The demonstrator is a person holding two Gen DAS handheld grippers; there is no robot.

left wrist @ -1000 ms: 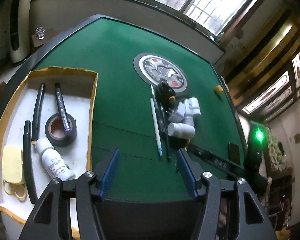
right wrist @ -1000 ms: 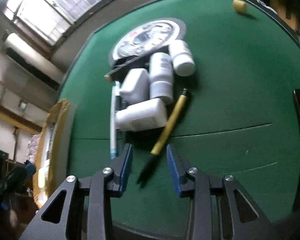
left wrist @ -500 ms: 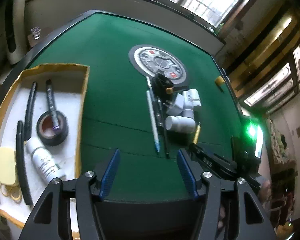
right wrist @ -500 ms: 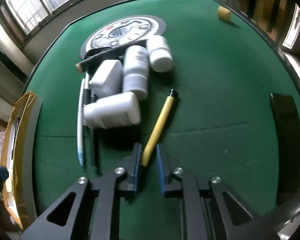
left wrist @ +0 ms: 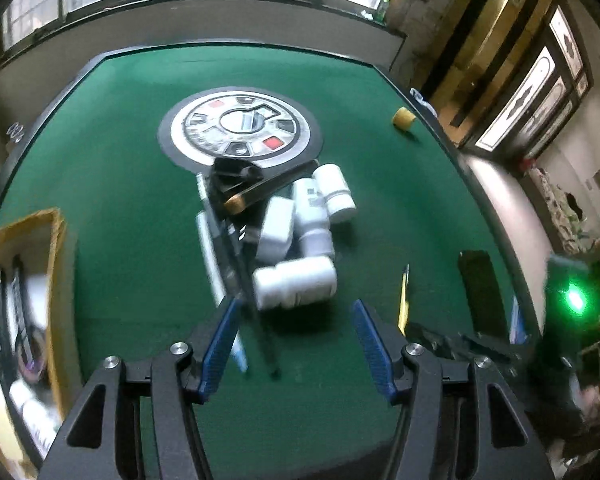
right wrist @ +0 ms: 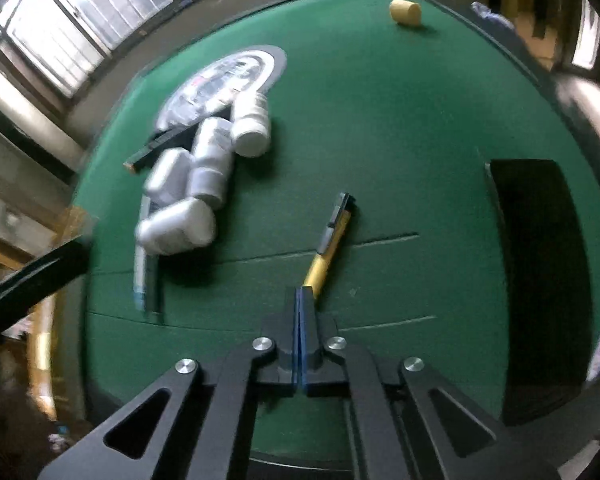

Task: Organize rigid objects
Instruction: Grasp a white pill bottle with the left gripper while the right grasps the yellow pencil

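The right hand-held gripper (right wrist: 303, 296) has its blue pads pinched fully together at the bottom centre of its view, clamped on the near end of a yellow pen (right wrist: 327, 248). The pen runs up and to the right from the tips, with its dark clip end out over the green bench (right wrist: 400, 128). To the upper left of the pen sits a blurry cluster of white bottles (right wrist: 204, 176), with a couple of other pens (right wrist: 146, 276) lying along its left side.

The left hand-held gripper (left wrist: 296, 340) is spread wide with nothing between the pads, hovering low in its frame just short of the nearest white bottle (left wrist: 296, 282). The white and black pens (left wrist: 236, 280) cross in front of its left pad. A cardboard tray (left wrist: 56, 264) with already sorted stuff sits at the left edge, too blurred to make out. A small yellow cap (left wrist: 404, 118) lies alone at the upper right.
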